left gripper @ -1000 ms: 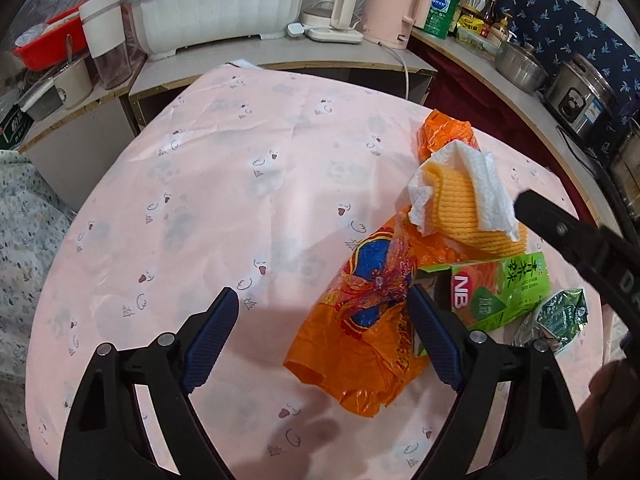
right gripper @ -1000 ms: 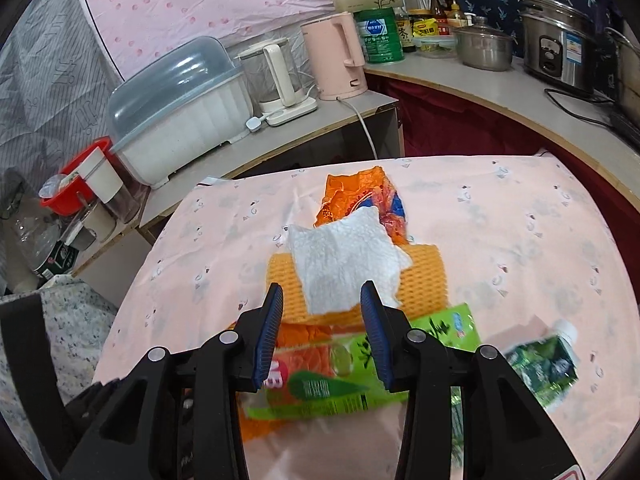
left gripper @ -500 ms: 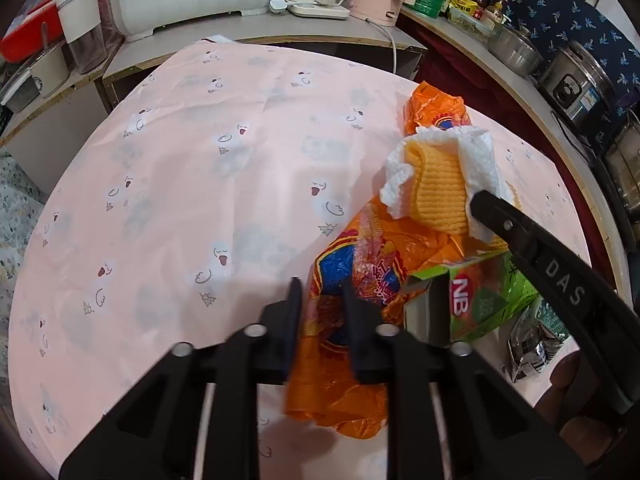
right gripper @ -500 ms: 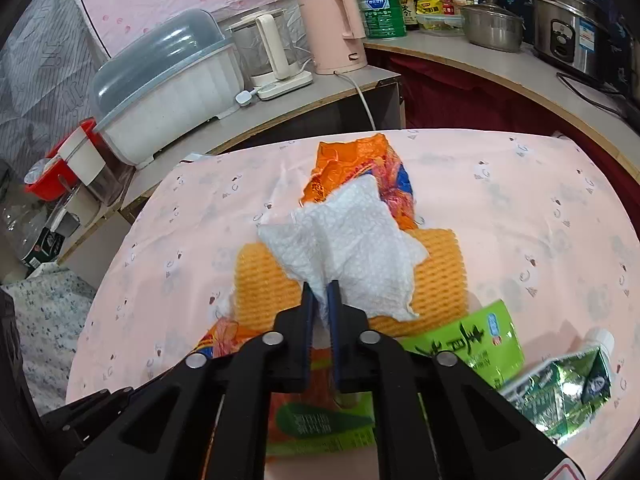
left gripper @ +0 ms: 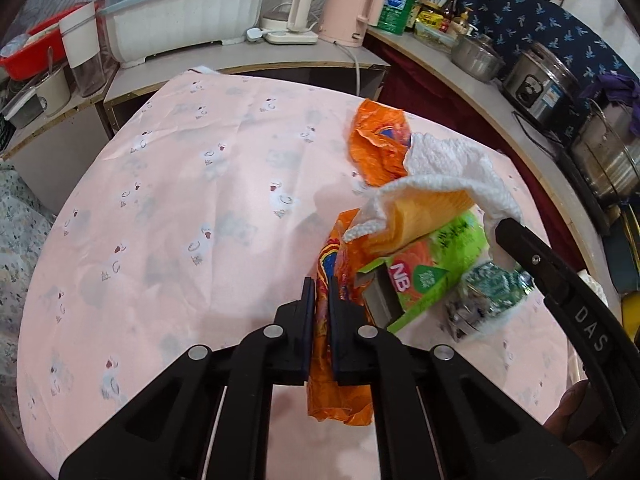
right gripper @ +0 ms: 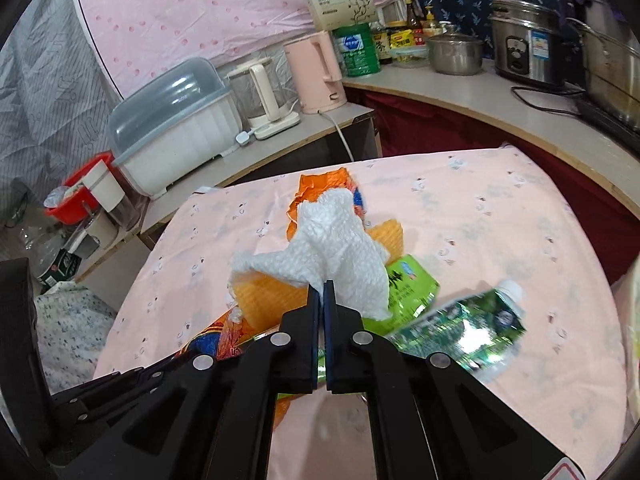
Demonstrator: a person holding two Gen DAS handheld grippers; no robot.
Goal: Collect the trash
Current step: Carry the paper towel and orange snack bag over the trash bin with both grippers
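Observation:
On the pink tablecloth (left gripper: 180, 208) lies a heap of trash. My left gripper (left gripper: 319, 284) is shut on an orange plastic bag (left gripper: 336, 392), which hangs between its fingers. My right gripper (right gripper: 322, 286) is shut on a white paper towel (right gripper: 340, 240) and lifts it with an orange foam net (right gripper: 264, 296) under it; the towel also shows in the left wrist view (left gripper: 452, 168). A green carton (left gripper: 424, 272), a crushed green bottle (right gripper: 460, 324) and a second orange wrapper (left gripper: 376, 144) lie in the heap.
A counter behind the table holds a white dish box (left gripper: 180, 20), a pink kettle (left gripper: 352, 8) and a glass kettle (right gripper: 264, 96). Pots and a rice cooker (right gripper: 524, 40) stand on the right counter. A red basin (right gripper: 76, 196) is at far left.
Both grippers have shut: the left on the orange bag, the right on the paper towel. Towel and foam net have risen off the heap.

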